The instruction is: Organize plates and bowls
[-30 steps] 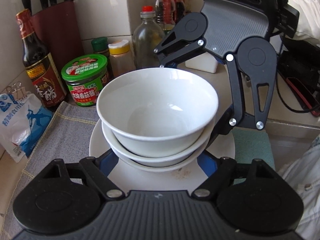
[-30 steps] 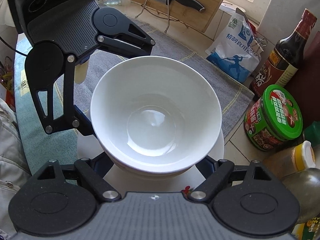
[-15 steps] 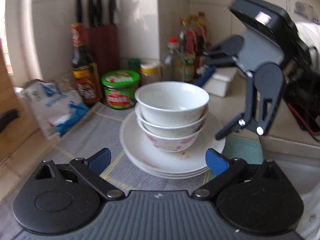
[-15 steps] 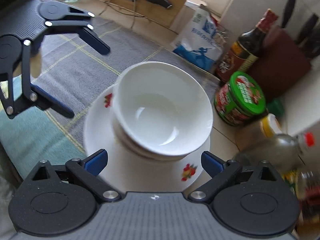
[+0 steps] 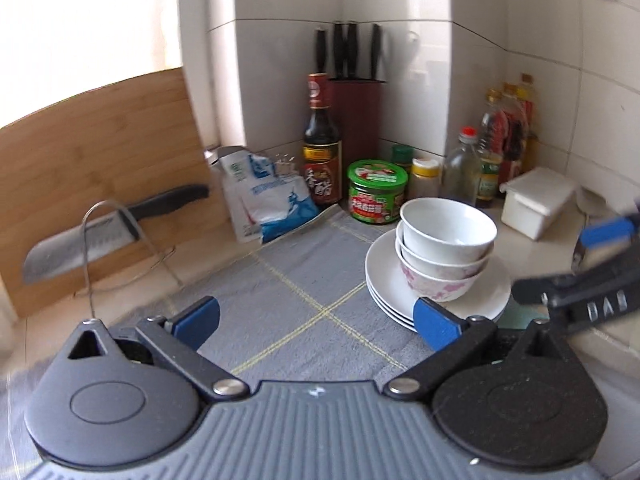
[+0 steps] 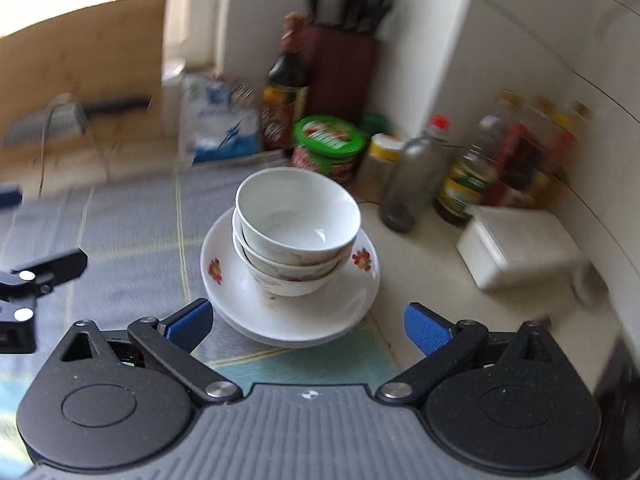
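Note:
Three nested bowls (image 5: 446, 248) stand on a stack of white plates (image 5: 384, 276) at the right edge of a grey cloth (image 5: 296, 280). The top two bowls are plain white; the bottom one has a pink flower pattern. My left gripper (image 5: 316, 322) is open and empty, low over the cloth, left of and nearer than the stack. In the right wrist view the bowls (image 6: 296, 236) sit on the flower-printed plates (image 6: 232, 280). My right gripper (image 6: 306, 326) is open and empty, just in front of the plates' near rim.
Behind the stack stand a green-lidded jar (image 5: 376, 192), a dark sauce bottle (image 5: 322, 148), a knife block (image 5: 354, 120), oil bottles (image 5: 504, 140) and a white lidded box (image 5: 536, 200). A blue-white bag (image 5: 264, 200), a cleaver on a wire rack (image 5: 92, 236) and a wooden board (image 5: 92, 168) are at left.
Both grippers have drawn back and up from around the bowl stack. The stack now stands free on the plates, and both views have widened to show the counter corner.

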A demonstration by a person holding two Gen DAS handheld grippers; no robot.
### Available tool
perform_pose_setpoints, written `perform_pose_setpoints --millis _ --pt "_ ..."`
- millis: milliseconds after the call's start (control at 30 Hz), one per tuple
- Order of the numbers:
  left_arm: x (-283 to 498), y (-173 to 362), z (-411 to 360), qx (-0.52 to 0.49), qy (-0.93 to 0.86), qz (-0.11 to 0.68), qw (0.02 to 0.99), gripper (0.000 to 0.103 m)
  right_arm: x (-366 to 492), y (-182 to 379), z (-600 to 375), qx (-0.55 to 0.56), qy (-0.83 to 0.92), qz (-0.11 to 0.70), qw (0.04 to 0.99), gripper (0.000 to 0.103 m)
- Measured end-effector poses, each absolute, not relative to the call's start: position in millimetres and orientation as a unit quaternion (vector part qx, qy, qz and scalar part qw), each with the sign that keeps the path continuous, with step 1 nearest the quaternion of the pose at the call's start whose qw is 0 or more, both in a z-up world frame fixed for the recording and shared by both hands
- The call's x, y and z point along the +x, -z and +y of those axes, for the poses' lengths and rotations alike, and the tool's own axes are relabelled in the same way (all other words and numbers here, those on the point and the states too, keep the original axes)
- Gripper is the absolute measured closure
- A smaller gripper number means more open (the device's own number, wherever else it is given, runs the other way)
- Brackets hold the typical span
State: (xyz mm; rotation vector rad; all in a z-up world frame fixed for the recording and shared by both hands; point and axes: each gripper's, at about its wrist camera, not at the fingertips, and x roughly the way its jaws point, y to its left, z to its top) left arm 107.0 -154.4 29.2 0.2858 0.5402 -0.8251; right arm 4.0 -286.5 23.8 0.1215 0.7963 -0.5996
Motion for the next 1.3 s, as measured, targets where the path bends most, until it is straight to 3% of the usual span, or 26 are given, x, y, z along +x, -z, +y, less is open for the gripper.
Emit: perform_pose_setpoints --millis 1300 --pt "89.4 -43.4 -138.8 0.106 0.378 0.292 0.872 0.001 -24.5 -33.9 -263.2 0.113 0.338 0.338 0.871 0.0"
